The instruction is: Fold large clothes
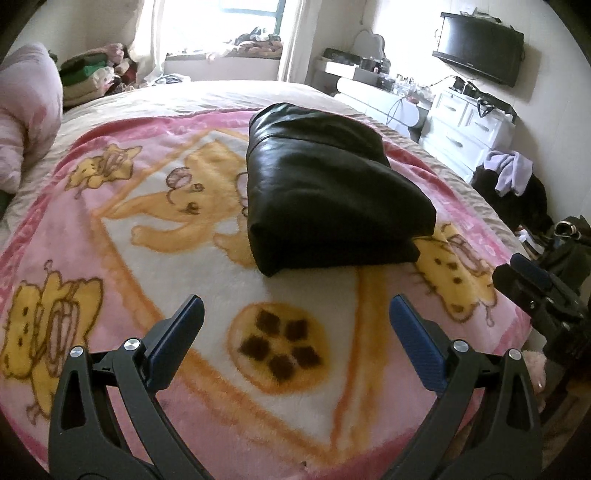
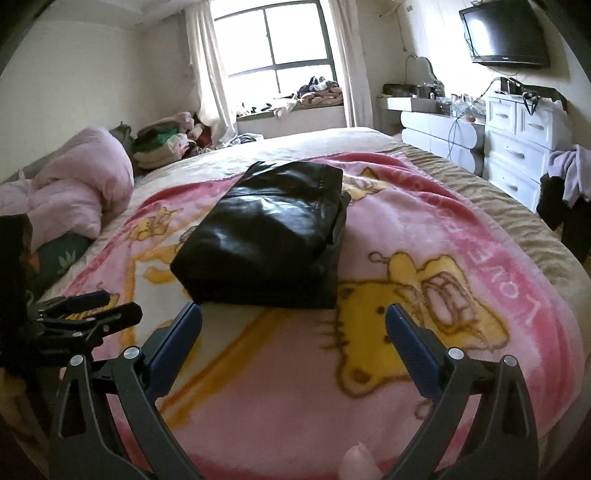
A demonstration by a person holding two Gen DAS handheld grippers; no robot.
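A shiny black leather-like garment (image 1: 325,184) lies folded into a thick block on the pink cartoon blanket (image 1: 110,258); the right wrist view shows the same black garment (image 2: 269,236) with a zip along its right side. My left gripper (image 1: 295,310) hovers above the blanket in front of the garment, jaws wide and nothing between them. My right gripper (image 2: 293,314) is open too, just short of the garment's near edge and apart from it. Each gripper shows in the other's view: the right gripper (image 1: 535,291) at the right edge, the left gripper (image 2: 88,306) at the left edge.
A pink quilt (image 2: 74,184) is heaped at the bed's left side, with stacked clothes (image 2: 162,144) behind it. White drawers (image 2: 517,147) and a wall television (image 2: 506,33) stand to the right. A chair with draped clothes (image 1: 513,184) sits beside the bed. A fingertip (image 2: 358,461) shows at the bottom.
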